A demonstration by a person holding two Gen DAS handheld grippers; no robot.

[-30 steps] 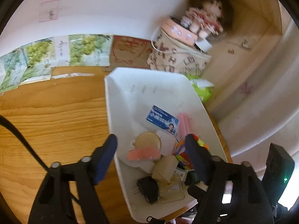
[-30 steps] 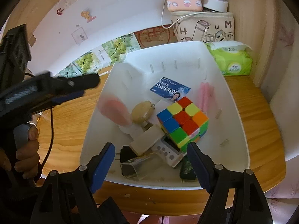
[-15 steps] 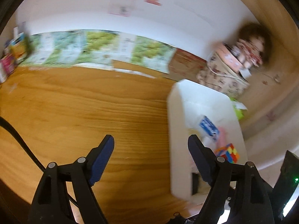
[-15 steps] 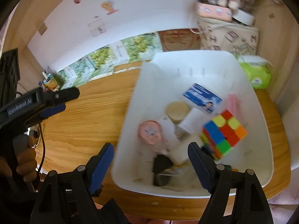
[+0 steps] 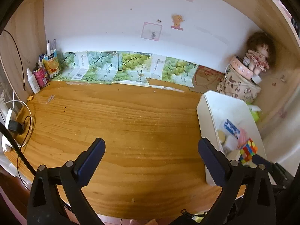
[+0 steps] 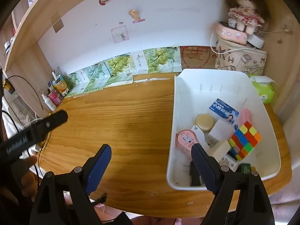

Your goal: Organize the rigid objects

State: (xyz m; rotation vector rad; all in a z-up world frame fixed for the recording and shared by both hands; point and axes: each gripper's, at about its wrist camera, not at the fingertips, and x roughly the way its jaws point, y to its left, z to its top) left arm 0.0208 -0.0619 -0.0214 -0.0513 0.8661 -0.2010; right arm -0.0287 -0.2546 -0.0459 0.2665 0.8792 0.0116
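1. Nearest to my left camera, the left black two-finger gripper with blue pads (image 5: 151,151) is spread wide and holds nothing; it points forward and slightly down, above the bare wooden desk (image 5: 121,127).
2. In my right camera, the right black two-finger gripper with blue pads (image 6: 151,158) is also released and empty. Its left finger is over the desk wood, its right finger (image 6: 203,166) over the near left part of the white plastic bin (image 6: 171,131).
3. At the left edge of this view I see the left gripper from the side, with the person's hand (image 6: 28,176) under it.
4. The rigid objects are all inside the bin, at the right of the desk: a multicoloured puzzle cube (image 6: 244,140), a round pink case (image 6: 186,138), a round beige lid (image 6: 204,121), a blue printed card (image 6: 224,111).
5. Behind the bin there is a patterned beige bag (image 6: 241,61), and on it sits a brown-haired cloth doll (image 6: 244,9).
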